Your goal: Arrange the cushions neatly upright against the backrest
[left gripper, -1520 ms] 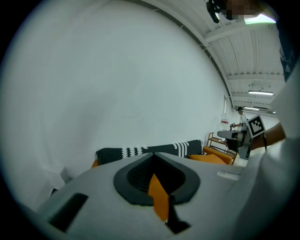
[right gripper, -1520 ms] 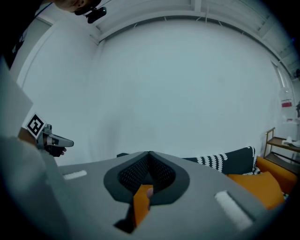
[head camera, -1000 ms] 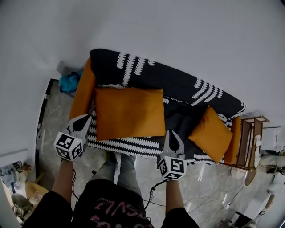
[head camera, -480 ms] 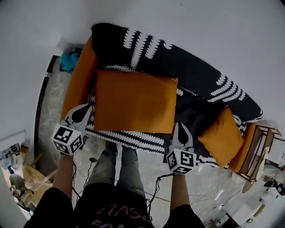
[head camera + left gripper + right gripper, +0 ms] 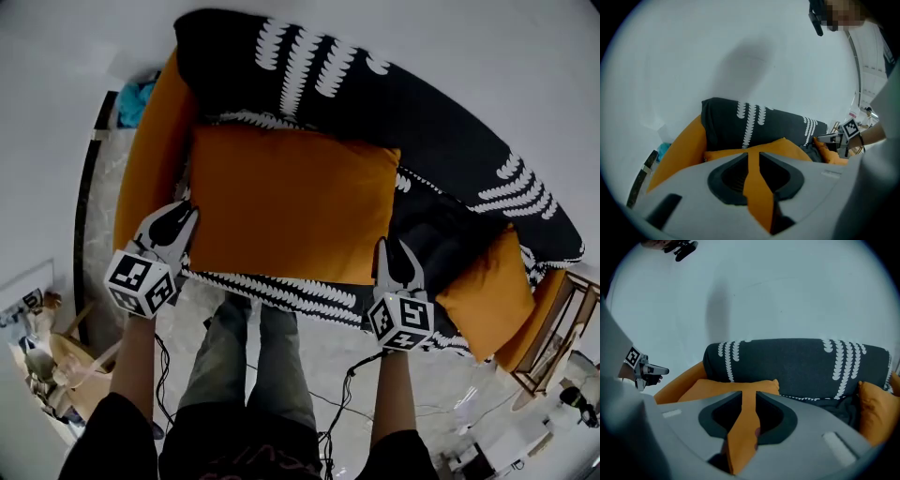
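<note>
Here, the sofa fills most of your head view: a black fabric backrest (image 5: 422,122) with white leaf-pattern stripes, and two orange padded armrests, the left armrest (image 5: 150,159) and the right armrest (image 5: 539,319).

There are two cushions. The large orange fabric cushion (image 5: 291,206) lies flat on the seat, its far edge at the foot of the backrest. The smaller orange cushion (image 5: 487,291) is tilted at the right end, beside the right armrest.

You hold two tools. Your left hand-held gripper (image 5: 185,214) is at the large cushion's left front corner, and your right hand-held gripper (image 5: 397,251) is at its right front corner. Both have just been opening. Each now shows a narrow gap, with the orange fabric visible through it in the left gripper view (image 5: 752,161) and the right gripper view (image 5: 747,404), but the pads do not clamp it.

Your grey trouser legs (image 5: 248,366) stand against the seat's front edge, with black cables (image 5: 328,412) trailing on the pale stone floor (image 5: 94,216). A wooden frame stand (image 5: 553,347) sits past the right armrest, cut off by the picture's edge. Behind the left armrest there is a turquoise bundle (image 5: 131,98), and what it is cannot be made out. The large cushion covers most of the seat.
</note>
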{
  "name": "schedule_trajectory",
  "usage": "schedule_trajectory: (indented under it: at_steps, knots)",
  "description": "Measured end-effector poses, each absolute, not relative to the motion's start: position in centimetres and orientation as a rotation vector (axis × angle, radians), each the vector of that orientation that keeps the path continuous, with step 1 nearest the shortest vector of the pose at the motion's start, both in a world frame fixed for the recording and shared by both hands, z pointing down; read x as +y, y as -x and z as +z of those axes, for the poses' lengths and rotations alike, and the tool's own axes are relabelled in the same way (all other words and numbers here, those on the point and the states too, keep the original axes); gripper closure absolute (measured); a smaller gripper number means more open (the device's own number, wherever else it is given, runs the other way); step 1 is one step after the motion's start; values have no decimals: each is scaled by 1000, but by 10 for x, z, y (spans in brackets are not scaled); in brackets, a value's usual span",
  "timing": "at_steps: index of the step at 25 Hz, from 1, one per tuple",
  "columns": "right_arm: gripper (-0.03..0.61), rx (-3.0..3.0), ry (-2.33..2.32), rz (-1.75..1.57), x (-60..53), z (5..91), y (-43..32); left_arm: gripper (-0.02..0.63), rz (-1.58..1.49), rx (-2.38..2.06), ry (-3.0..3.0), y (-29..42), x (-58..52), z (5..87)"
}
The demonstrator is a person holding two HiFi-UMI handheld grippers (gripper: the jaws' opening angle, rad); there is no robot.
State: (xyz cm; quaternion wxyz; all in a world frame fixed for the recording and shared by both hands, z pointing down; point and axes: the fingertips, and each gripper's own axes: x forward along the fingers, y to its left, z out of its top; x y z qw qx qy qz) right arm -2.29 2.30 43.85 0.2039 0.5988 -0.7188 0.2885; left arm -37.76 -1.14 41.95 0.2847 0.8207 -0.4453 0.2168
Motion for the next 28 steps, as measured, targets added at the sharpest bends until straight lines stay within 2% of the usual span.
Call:
schedule_trajectory:
  at_steps: [5, 8, 15, 19, 24, 28]
  knots:
    - [332, -1968, -1634, 877, 19, 480, 19, 486, 604, -1206, -2116, 382, -10, 471]
    - [281, -1940, -1571, 922, 21, 509, 19, 426, 632, -1223, -2054, 394, -8, 503]
    - [242, -1886, -1520, 974, 12, 559, 12, 327, 672, -1231, -1962, 418, -14, 568]
    - [188, -1848, -1508, 1017, 12, 587, 8, 237, 686, -1219, -1916, 421, -16, 601]
    - [152, -1838, -1532, 1069, 12, 607, 7, 204, 619, -1186, -1853, 422, -15, 624]
    - [100, -1839, -1501, 1124, 12, 619, 1, 171, 605, -1157, -1845, 419, -17, 631]
